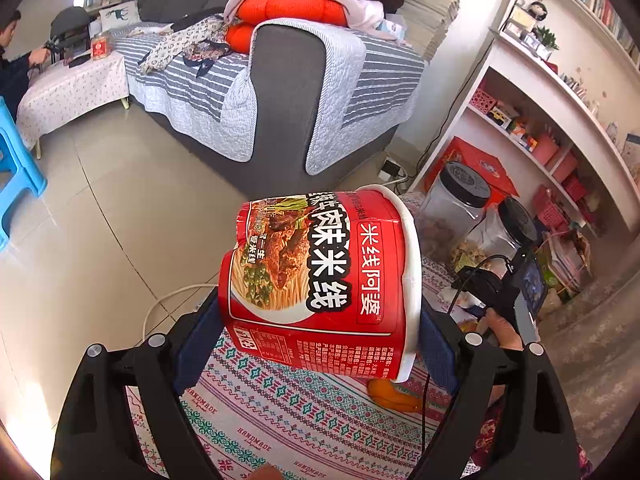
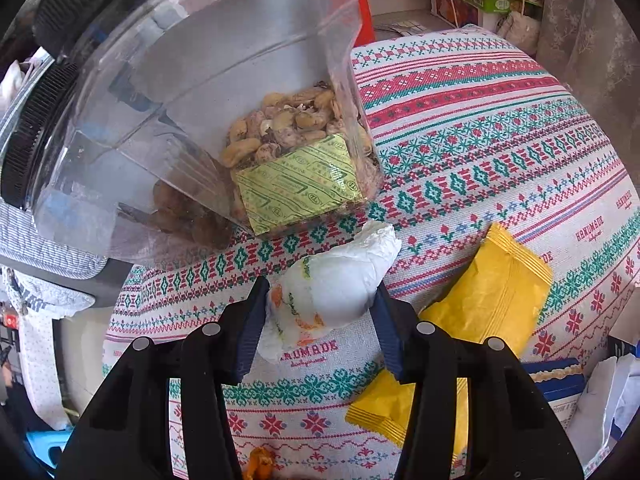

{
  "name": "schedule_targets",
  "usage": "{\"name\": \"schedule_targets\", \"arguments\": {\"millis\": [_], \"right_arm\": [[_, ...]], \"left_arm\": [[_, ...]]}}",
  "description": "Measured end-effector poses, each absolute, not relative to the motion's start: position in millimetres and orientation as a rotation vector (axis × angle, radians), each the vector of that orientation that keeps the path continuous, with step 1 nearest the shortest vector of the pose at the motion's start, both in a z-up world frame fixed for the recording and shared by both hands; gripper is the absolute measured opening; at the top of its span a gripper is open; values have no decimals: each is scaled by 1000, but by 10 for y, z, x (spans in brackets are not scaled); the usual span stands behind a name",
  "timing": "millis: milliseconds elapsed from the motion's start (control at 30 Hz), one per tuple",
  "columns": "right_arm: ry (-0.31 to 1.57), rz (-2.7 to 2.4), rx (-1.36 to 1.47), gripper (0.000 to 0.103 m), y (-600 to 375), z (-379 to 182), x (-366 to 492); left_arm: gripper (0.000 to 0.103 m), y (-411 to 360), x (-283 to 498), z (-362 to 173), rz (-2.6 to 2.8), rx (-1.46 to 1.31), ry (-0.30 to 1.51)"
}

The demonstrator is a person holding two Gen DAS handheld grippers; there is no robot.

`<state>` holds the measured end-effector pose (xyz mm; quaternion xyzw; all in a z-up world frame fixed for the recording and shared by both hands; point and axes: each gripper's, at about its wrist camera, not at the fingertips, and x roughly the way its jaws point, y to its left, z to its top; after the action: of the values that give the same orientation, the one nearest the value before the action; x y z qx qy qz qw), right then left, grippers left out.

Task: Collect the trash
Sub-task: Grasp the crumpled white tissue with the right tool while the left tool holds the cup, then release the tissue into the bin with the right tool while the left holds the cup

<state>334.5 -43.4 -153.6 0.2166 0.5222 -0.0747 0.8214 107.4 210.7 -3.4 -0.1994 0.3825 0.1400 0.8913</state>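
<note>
A red instant-noodle cup (image 1: 320, 280) lies on its side between the blue pads of my left gripper (image 1: 320, 304), which is shut on it above the patterned tablecloth (image 1: 280, 420). In the right wrist view a crumpled white tissue (image 2: 336, 292) with orange and green print rests on the tablecloth (image 2: 460, 140). My right gripper (image 2: 320, 292) points down at it, and both pads touch its sides. A yellow snack packet (image 2: 492, 292) lies just right of that gripper. A piece of orange peel (image 1: 392, 396) sits on the cloth under the cup.
A clear plastic jar (image 2: 180, 100) of nuts with a black lid stands just beyond the tissue. A blue box (image 2: 560, 380) and papers lie at the right edge. Beyond the table are a grey sofa (image 1: 288, 112), a blue stool (image 1: 16, 176), white shelves (image 1: 540, 112) and a seated person (image 1: 12, 52).
</note>
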Motion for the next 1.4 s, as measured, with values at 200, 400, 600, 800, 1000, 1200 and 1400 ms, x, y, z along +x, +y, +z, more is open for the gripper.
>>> {"name": "schedule_targets", "arguments": {"millis": [200,400,600,800,1000,1200,1400], "right_arm": [[1063,-79,438,48,-394,-1218,2977],[970,33,394,48,-372,-676,2503],[870,90,352,48,-542,-249,2191],[792,140,314,49,-713,30,1834],[720,157,273,49,-889,205,1478],[661,131,217,49,-1087,271,1189],[605,80,165,49,-1339,305,947]], "left_arm": [[85,2144,1045,14,299,-423,778],[84,2116,987,65,296,-433,755],[85,2105,941,128,277,-442,735],[85,2042,881,182,261,-434,711],[85,1894,823,239,235,-411,690],[85,1670,735,289,198,-381,666],[85,1357,647,341,174,-308,625]]}}
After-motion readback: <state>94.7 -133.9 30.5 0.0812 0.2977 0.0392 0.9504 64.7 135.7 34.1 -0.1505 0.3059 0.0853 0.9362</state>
